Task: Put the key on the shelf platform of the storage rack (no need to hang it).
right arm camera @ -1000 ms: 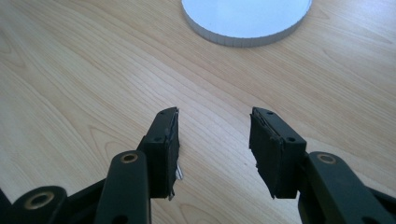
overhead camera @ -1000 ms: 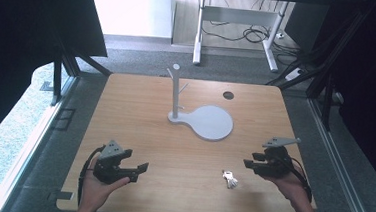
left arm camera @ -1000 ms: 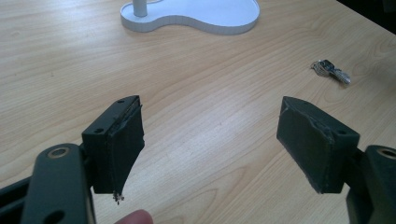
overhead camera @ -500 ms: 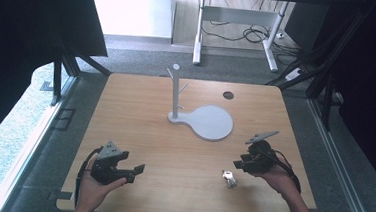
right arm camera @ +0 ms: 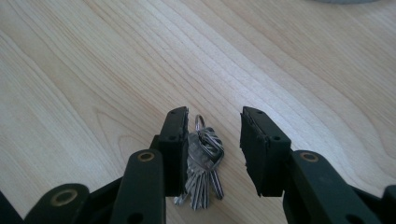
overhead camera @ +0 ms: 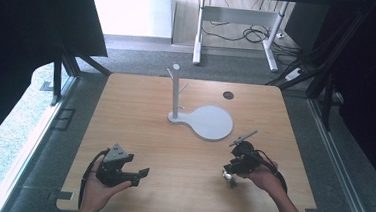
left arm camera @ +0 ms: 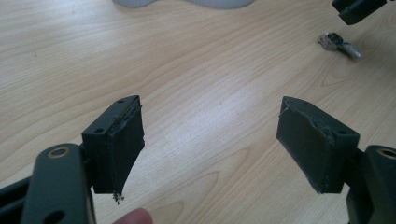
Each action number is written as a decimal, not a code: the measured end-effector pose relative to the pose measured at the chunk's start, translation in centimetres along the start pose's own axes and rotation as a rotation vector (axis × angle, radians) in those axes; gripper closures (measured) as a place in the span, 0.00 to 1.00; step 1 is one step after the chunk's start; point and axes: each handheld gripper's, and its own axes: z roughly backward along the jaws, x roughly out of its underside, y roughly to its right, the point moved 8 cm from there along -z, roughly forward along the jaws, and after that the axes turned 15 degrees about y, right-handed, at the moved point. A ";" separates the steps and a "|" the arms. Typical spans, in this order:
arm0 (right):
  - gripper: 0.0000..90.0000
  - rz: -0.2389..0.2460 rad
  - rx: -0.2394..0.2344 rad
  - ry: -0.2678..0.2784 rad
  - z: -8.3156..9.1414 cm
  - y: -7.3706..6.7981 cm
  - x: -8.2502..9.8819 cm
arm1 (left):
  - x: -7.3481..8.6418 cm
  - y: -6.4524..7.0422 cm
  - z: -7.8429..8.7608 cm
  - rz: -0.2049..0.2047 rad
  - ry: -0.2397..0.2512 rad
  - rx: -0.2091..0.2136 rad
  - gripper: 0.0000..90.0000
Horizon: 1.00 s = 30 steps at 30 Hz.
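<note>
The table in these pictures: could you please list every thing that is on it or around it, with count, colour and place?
table: one, light wood, centre of the high view
stand: one, white, upright post with pegs on a flat round base, middle of the table
hole: one, dark, far right part of the tabletop
bunch of keys: one, silver, on the table between the right gripper's jaws, which have just been closing
desk frame: one, white, on the floor beyond the table
left gripper: one, black, open, near left, held in a hand
right gripper: one, black, near right, over the keys
</note>
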 end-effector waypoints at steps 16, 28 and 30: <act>0.80 0.032 -0.007 -0.088 -2.1 -0.6 0.4 | -0.3 0.2 0.4 -0.041 0.002 -0.031 0.26; 0.87 0.038 -0.008 -0.134 -3.1 -0.5 0.4 | -0.9 0.0 1.0 -0.053 0.052 -0.029 0.26; 0.88 0.042 -0.007 -0.140 -3.2 -0.6 0.4 | -0.8 -0.1 1.0 -0.050 0.050 -0.034 0.26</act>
